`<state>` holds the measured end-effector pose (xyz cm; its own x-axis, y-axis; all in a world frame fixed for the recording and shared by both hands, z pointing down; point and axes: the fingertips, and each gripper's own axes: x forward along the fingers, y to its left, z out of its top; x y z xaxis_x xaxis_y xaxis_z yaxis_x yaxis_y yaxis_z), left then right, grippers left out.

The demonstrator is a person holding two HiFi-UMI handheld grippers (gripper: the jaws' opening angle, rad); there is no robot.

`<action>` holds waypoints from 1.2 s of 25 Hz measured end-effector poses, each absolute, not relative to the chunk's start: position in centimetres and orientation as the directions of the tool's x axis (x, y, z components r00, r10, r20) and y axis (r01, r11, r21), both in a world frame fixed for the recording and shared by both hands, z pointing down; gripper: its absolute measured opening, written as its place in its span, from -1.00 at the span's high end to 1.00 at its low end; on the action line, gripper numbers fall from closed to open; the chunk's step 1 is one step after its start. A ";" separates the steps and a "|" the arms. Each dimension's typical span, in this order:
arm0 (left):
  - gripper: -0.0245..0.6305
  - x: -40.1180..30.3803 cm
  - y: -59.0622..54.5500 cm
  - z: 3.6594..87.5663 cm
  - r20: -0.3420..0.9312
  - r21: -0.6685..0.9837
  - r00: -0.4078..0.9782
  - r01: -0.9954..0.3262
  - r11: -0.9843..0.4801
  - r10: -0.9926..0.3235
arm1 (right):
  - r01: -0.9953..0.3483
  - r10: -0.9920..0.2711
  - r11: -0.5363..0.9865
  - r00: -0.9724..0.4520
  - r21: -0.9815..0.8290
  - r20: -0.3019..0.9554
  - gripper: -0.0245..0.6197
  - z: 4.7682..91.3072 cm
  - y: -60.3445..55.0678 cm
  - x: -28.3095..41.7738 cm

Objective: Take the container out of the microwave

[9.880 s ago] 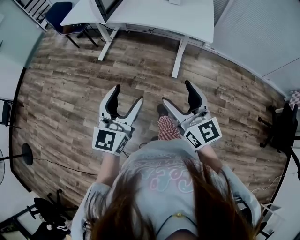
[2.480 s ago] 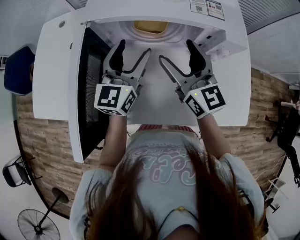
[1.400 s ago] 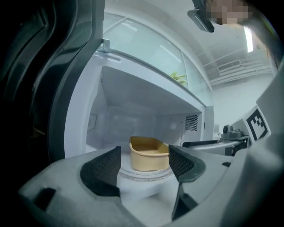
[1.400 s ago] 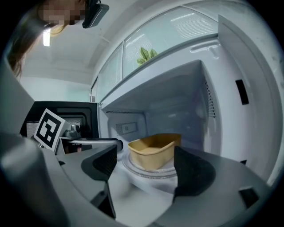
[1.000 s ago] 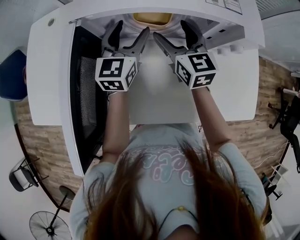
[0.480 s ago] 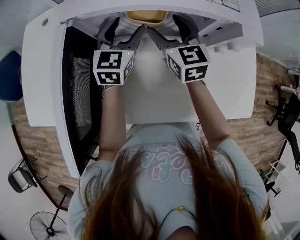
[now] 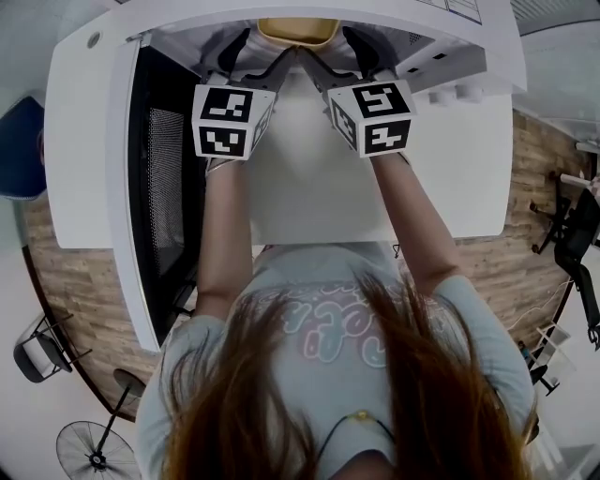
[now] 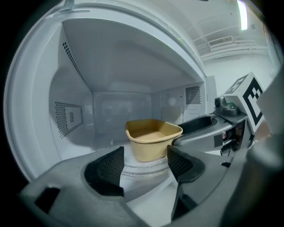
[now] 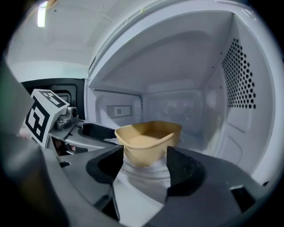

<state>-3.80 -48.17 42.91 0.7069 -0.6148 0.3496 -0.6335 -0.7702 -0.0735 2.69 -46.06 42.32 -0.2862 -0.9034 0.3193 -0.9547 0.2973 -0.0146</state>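
A tan container (image 7: 298, 28) stands on the glass turntable (image 8: 146, 169) inside the open microwave (image 7: 450, 56). Both grippers reach into the cavity, side by side. My left gripper (image 7: 262, 54) is open, and the container (image 8: 153, 139) stands just beyond its tips, in line with the gap. My right gripper (image 7: 336, 54) has its jaws closing. The container (image 9: 148, 142) sits just past its pads (image 9: 179, 165), which do not press on it. In each gripper view the other gripper's finger lies beside the container.
The microwave door (image 7: 159, 187) hangs open at the left of the left arm. The white table (image 7: 319, 187) carries the microwave. The cavity's perforated side walls (image 9: 242, 75) close in on both sides. Wooden floor, chairs and a fan (image 7: 89, 450) surround the table.
Both grippers have pushed forward from the microwave's mouth deeper into the cavity, toward the container. The marker cubes now sit closer to the opening.
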 end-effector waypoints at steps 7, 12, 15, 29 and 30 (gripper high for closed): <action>-0.01 -3.6 -48.0 43.3 0.386 -0.089 0.706 -0.612 -0.786 -0.594 | -0.950 -0.896 0.312 -0.296 -0.005 0.330 0.19 42.2 -46.1 2.1; 0.11 -3.1 -47.6 43.3 0.401 -0.122 0.715 -0.578 -0.807 -0.572 | -0.949 -0.897 0.315 -0.295 0.007 0.329 0.24 42.2 -46.2 2.1; 0.16 -2.8 -47.6 42.9 0.402 -0.136 0.722 -0.560 -0.817 -0.562 | -0.951 -0.898 0.309 -0.292 -0.001 0.329 0.25 42.2 -46.2 2.1; 0.17 -3.3 -45.6 42.8 0.383 -0.075 0.760 -0.541 -0.838 -0.525 | -0.941 -0.894 0.338 -0.323 -0.007 0.311 0.26 42.2 -44.7 1.7; 0.17 -3.4 -45.3 42.8 0.383 -0.077 0.760 -0.540 -0.838 -0.525 | -0.940 -0.893 0.341 -0.327 -0.008 0.309 0.25 42.1 -44.5 1.6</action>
